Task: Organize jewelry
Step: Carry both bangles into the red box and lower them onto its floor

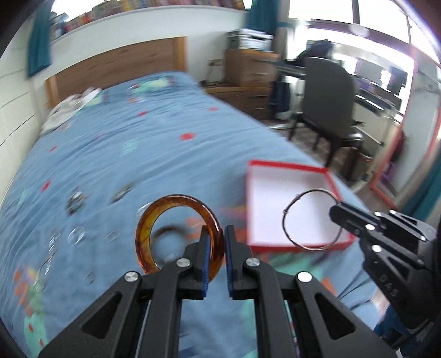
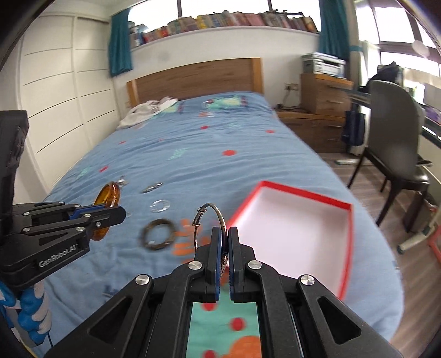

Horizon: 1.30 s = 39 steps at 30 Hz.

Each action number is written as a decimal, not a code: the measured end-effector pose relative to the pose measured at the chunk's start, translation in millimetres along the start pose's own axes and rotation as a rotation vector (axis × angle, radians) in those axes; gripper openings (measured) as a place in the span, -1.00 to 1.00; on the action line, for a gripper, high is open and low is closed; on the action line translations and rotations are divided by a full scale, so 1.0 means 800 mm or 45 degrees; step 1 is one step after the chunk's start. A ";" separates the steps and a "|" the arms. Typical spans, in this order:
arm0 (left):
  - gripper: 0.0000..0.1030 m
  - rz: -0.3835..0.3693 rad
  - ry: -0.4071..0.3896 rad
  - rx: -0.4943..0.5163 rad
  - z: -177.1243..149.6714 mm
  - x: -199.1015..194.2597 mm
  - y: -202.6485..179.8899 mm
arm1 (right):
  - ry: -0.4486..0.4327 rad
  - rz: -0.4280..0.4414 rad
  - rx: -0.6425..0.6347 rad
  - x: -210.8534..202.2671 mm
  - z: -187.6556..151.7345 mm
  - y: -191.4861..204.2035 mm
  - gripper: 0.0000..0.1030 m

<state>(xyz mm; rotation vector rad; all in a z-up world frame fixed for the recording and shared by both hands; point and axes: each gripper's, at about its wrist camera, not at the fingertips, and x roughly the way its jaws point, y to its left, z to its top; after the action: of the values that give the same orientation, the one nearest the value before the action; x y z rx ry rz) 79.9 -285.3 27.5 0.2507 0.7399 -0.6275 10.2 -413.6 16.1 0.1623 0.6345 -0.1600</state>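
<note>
We find two bangles in hand. The amber bangle (image 1: pixel 179 234) is clamped by its rim in the left tongs (image 1: pixel 215 242), whose jaws are closed on it and hold it upright above the bed (image 1: pixel 165 132). The wire bangle (image 2: pixel 210 220), a thin metal hoop with a small clasp, is pinched in the right tongs (image 2: pixel 222 242), likewise closed on it and clear of the bedding. Both pieces hang in the air near the box (image 2: pixel 297 234), a shallow white tray with a red rim that lies open on the cover and appears to hold nothing.

We judge the step in hand to be the carry: both pieces are lifted and not yet deposited. The next move calls for bringing each bangle over the white floor of the box, lowering it inside the rim and only then releasing, one hand at a time so that the tongs do not foul each other.

Further pieces lie loose on the cover, among them a dark ring (image 2: pixel 158 234) and several small silvery items, too blurred to identify. The bed carries a blue patterned cover and a wooden headboard (image 2: pixel 198 77). Beyond it stand a chair (image 2: pixel 394 146), drawers (image 2: pixel 322 91) and a shelf of books (image 2: pixel 220 22) under the window.
</note>
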 end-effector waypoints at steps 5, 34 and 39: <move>-0.83 -0.097 -0.002 0.082 0.044 0.047 -0.072 | 0.013 -0.094 0.053 0.015 0.003 -0.064 -0.91; -0.71 -0.147 0.301 0.049 0.002 0.258 -0.118 | 0.268 -0.199 0.046 0.157 -0.037 -0.165 -0.96; -0.66 -0.091 0.306 -0.071 -0.005 0.251 -0.113 | 0.288 -0.163 -0.018 0.170 -0.036 -0.156 -0.97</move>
<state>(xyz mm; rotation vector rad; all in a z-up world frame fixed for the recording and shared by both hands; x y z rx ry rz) 136.1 -444.0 -114.9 0.2515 1.0000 -0.6500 77.3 -542.6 -100.9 0.1274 0.8719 -0.2629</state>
